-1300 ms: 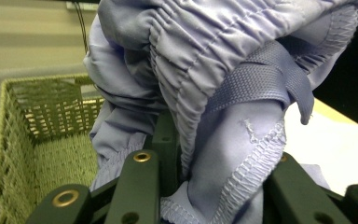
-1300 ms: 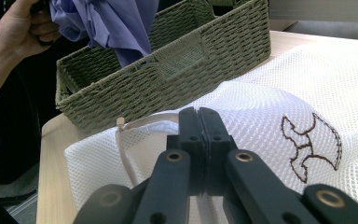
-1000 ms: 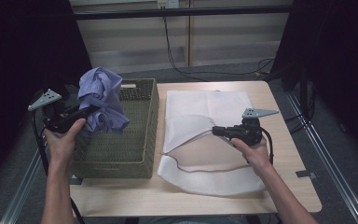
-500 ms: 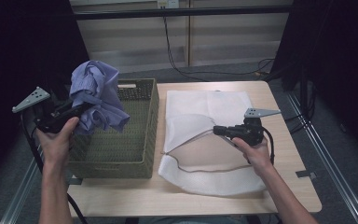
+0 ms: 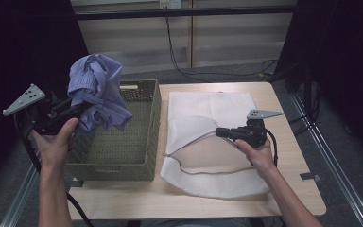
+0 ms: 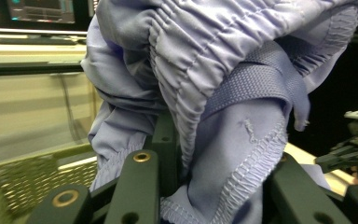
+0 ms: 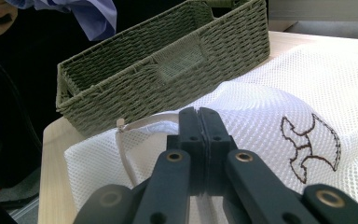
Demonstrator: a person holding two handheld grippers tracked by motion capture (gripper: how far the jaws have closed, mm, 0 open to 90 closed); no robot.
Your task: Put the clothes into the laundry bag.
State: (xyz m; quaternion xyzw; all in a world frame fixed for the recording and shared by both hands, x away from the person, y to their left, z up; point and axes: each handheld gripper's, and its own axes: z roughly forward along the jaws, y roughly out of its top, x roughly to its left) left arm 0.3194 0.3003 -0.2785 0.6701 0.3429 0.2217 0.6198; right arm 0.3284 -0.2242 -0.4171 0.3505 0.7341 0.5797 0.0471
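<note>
A crumpled lavender garment (image 5: 97, 92) with an elastic waistband (image 6: 205, 70) hangs from my left gripper (image 5: 82, 111), which is shut on it above the left rim of a green woven basket (image 5: 153, 123). In the left gripper view the cloth bunches between the jaws (image 6: 186, 154) and hides their tips. A white mesh bag (image 5: 208, 106) lies flat on the table to the right of the basket. My right gripper (image 5: 219, 132) is shut on the bag's upper layer near its corded edge (image 7: 198, 116), holding it raised so the mouth gapes toward the basket (image 7: 168, 60).
The wooden table (image 5: 283, 189) has bare strips along its front and right edges. The mesh bag carries a brown stitched emblem (image 7: 310, 149). Cables run on the floor behind the table (image 5: 189, 71). The other gripper (image 6: 349, 149) shows far right in the left gripper view.
My left gripper has lifted the garment higher and drawn it left, off the basket's middle toward its left rim. The right gripper has stayed put on the mesh bag.
</note>
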